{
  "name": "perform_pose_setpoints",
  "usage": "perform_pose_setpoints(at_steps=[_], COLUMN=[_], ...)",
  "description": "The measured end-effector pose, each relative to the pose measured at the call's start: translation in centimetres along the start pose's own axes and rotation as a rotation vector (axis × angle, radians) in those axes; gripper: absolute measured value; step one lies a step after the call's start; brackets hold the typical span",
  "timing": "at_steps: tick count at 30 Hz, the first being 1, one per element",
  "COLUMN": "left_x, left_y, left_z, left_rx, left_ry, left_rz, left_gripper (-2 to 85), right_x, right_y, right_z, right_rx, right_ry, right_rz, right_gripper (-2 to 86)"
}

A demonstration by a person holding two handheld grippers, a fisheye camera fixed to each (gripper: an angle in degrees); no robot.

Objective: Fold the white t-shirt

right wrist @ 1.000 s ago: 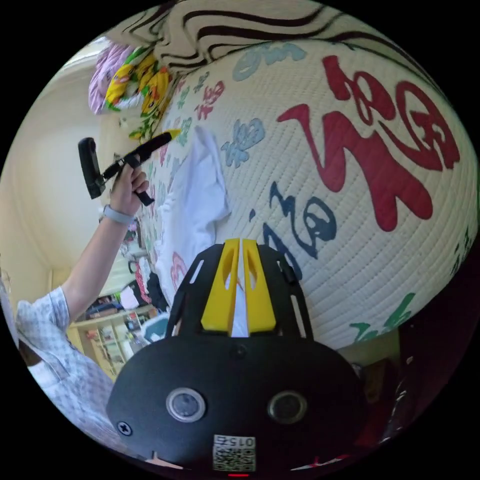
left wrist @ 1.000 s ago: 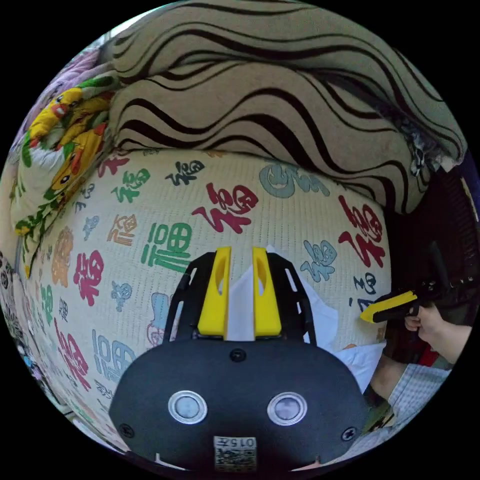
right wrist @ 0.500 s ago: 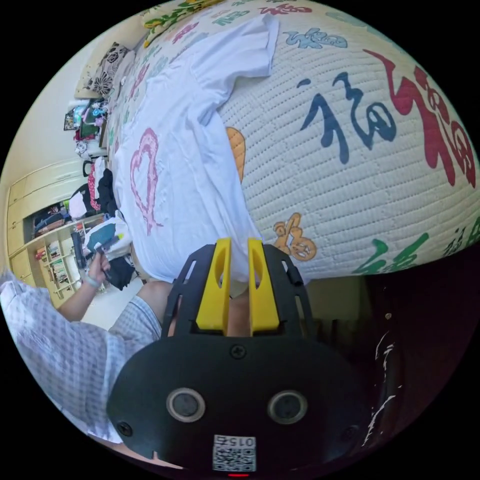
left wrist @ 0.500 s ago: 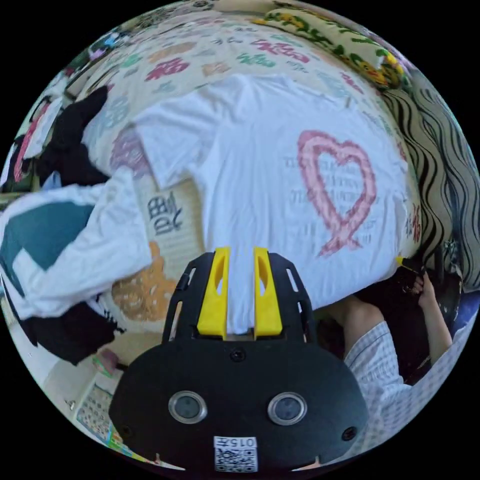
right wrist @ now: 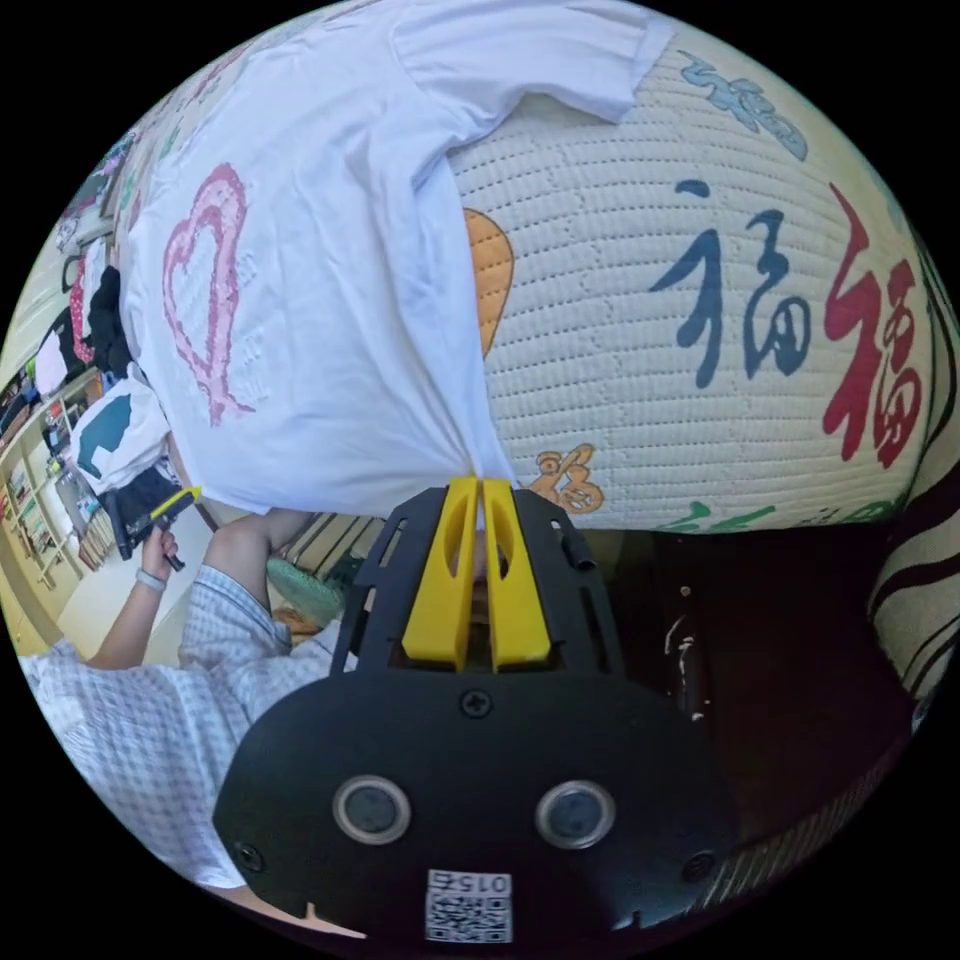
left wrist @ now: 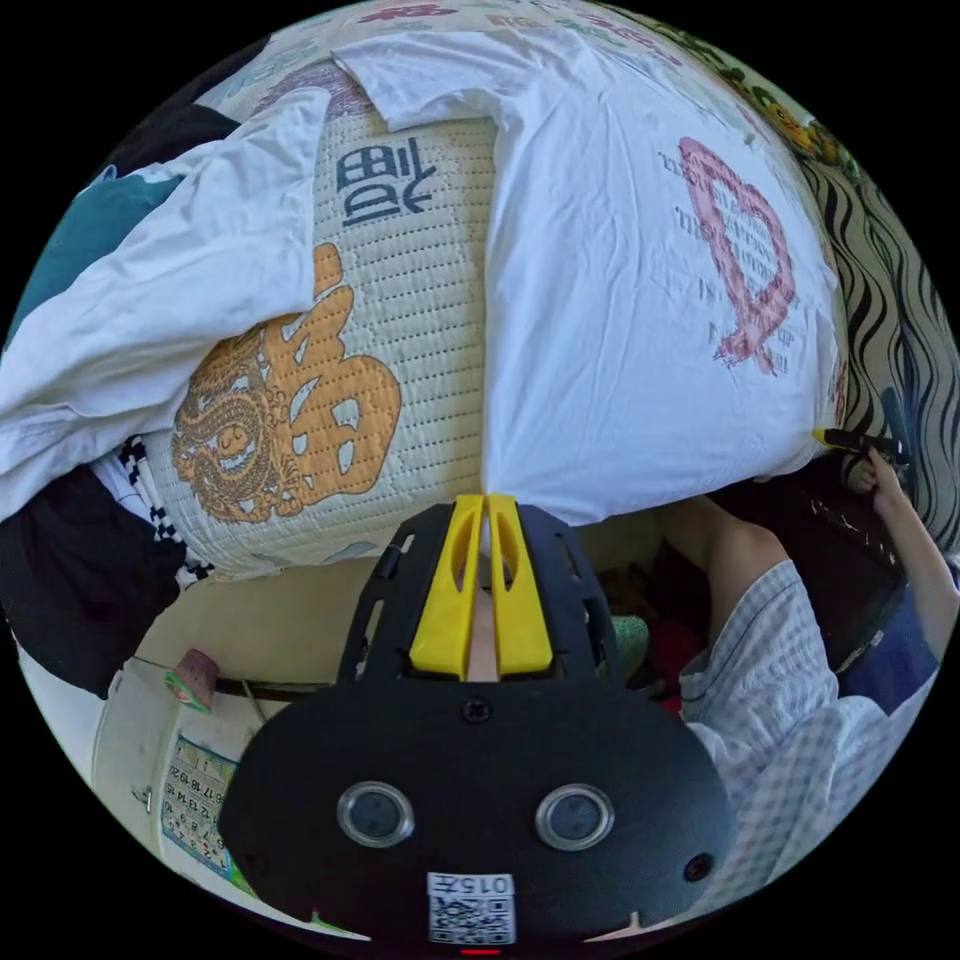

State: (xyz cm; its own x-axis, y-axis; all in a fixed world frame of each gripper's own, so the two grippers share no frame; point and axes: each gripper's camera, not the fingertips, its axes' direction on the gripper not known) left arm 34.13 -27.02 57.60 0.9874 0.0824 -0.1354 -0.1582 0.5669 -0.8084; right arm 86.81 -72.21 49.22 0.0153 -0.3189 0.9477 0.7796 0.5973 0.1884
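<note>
White cotton t-shirt [left wrist: 620,260] printed with a pink heart outline is shown spread flat, print side up, on a cream quilted bedspread [left wrist: 420,330] patterned with large coloured characters; its hem lies at the bed's near edge. In the left gripper view, one hem corner is seen pinched between the closed yellow fingers [left wrist: 455,590] of the left gripper [left wrist: 484,505]. In the right gripper view, the opposite hem corner is drawn into a small peak and is clamped by the closed fingers [right wrist: 445,590] of the right gripper [right wrist: 478,490]. Each gripper is also visible at the far hem corner in the other's view, held in a hand [right wrist: 160,545]. One short sleeve [right wrist: 530,55] is laid out across the bedspread. A second white garment with a teal panel [left wrist: 130,290] is draped on the bed beside the shirt, apart from it. A cream cushion with black wavy stripes [left wrist: 900,300] is visible past the shirt's other side. A checked sleeve [right wrist: 130,720] of the person is seen below the bed edge.
</note>
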Motion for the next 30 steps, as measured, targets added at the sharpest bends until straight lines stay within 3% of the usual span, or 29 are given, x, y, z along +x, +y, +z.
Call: perform_pose_setpoints(at_steps=[10,16,19,23,30], left_x=[-0.4,1.1,2.6,9.9,31.0], left_y=[0.1,-1.0,-2.5,-8.4,-22.4], left_z=[1.3,0.9,-2.9,-10.7,-15.4], left_rx=[-0.008,-0.153,-0.099,0.172,0.373], left_ry=[0.058,-0.125,-0.176,-0.153,0.094], left_rz=[0.037,0.089,0.146,0.422,0.945], left_gripper=[2.8,3.0,7.2,8.3,8.3], right_x=[-1.7,-0.1,1.3,3.6,8.4], right_y=[0.0,1.1,3.1,5.4,4.1], right_z=[1.7,1.4,-0.5,-4.4,-6.3], right_rx=[-0.056,-0.019,0.113,0.383,0.630], right_ry=[0.118,0.034,-0.038,-0.177,-0.454], right_rz=[-0.063,0.003,0.047,0.141,0.311], right_gripper=[0.9,1.2,2.4,5.8,8.4])
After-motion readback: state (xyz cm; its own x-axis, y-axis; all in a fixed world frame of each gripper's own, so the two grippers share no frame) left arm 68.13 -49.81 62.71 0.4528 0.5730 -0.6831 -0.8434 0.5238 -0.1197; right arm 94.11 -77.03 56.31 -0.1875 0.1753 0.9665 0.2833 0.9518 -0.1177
